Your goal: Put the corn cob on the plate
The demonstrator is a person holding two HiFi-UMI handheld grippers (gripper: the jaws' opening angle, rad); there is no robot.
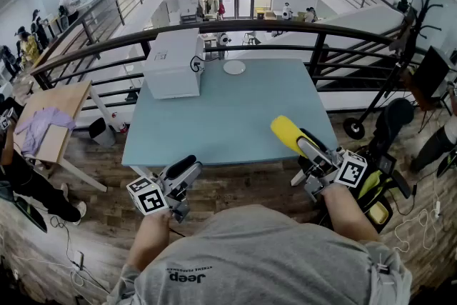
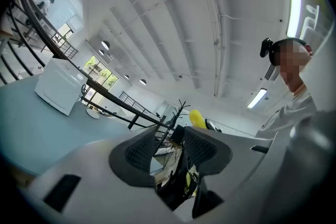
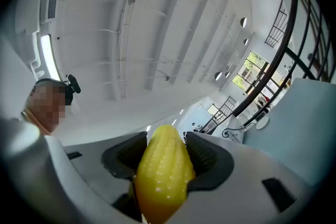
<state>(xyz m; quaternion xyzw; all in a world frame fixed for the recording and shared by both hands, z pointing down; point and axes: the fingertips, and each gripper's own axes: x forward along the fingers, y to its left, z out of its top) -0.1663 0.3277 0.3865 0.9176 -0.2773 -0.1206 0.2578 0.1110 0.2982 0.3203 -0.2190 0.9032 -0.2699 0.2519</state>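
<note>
My right gripper (image 1: 308, 146) is shut on a yellow corn cob (image 1: 287, 132) and holds it over the near right edge of the light blue table (image 1: 228, 118), tilted a little upward. In the right gripper view the corn cob (image 3: 163, 176) fills the gap between the two dark pads (image 3: 207, 157). A small white plate (image 1: 234, 67) lies at the table's far edge, well ahead of both grippers; the plate (image 3: 262, 121) also shows small in the right gripper view. My left gripper (image 1: 187, 168) hovers at the near left edge, open with nothing between its jaws (image 2: 163, 152).
A white box-shaped appliance (image 1: 172, 63) stands on the table's far left part. A dark railing (image 1: 235, 28) runs behind the table. A coat stand (image 1: 400, 68) and a wooden table (image 1: 57, 114) with cloth flank it on the floor.
</note>
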